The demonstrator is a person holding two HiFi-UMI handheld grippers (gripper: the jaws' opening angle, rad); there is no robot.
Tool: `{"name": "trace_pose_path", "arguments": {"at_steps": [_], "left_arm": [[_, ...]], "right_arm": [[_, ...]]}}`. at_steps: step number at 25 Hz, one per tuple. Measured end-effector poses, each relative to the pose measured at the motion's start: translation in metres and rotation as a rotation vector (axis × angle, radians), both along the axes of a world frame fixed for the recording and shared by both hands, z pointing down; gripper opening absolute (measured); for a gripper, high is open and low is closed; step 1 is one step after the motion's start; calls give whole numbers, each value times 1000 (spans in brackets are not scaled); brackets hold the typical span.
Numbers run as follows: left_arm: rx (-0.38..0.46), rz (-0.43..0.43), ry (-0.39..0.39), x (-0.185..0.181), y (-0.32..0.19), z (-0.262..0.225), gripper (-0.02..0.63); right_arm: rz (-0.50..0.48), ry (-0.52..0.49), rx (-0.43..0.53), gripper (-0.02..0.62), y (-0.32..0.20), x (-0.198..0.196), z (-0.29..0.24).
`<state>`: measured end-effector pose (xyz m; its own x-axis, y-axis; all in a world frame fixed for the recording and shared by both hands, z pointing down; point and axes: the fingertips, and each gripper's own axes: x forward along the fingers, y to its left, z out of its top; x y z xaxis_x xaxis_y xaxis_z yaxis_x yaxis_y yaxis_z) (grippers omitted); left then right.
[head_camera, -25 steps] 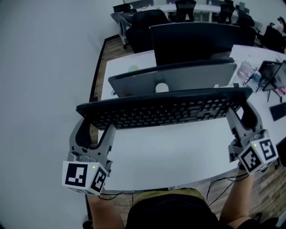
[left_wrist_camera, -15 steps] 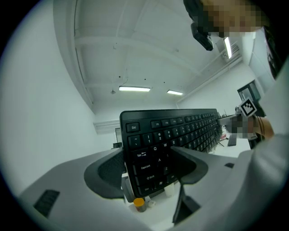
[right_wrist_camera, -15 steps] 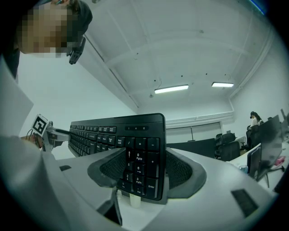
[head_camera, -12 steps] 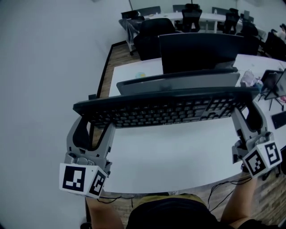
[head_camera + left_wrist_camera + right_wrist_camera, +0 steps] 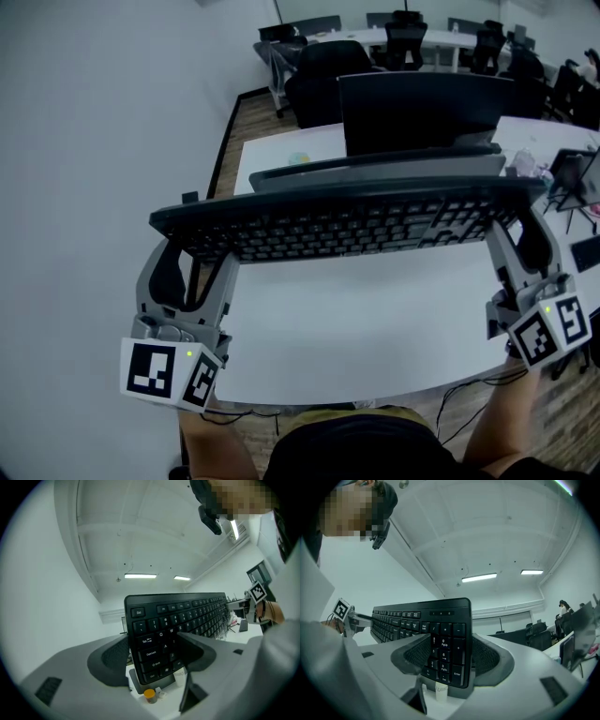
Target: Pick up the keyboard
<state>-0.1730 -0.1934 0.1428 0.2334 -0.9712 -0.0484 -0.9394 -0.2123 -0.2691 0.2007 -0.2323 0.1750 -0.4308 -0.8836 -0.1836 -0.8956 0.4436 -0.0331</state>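
Plain pale grey wall (image 5: 94, 141) at left; brown wood-plank floor (image 5: 246, 122) along its foot. White curved desk top (image 5: 375, 328) near, dark flat monitor (image 5: 422, 108) beyond it, black office chairs (image 5: 323, 80) and a long white table (image 5: 352, 37) far. White ceiling (image 5: 487, 527) with fluorescent strip lights (image 5: 140, 576)

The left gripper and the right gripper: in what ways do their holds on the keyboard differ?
The left gripper clamps the keyboard at its Esc and Caps Lock end; the right gripper clamps the number pad end, by Enter. In its own view, the left gripper's jaw over the keys shows at right; the right gripper's shows at left. Shared: both are shut on the keyboard and hold it above the white desk.
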Motion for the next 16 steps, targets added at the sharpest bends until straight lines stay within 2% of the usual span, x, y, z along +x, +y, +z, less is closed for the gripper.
{"name": "trace_pose_path", "arguments": {"at_steps": [16], "left_arm": [[5, 10, -2, 0, 0, 1, 318]], "right_arm": [[7, 4, 0, 287, 1, 1, -1]]}}
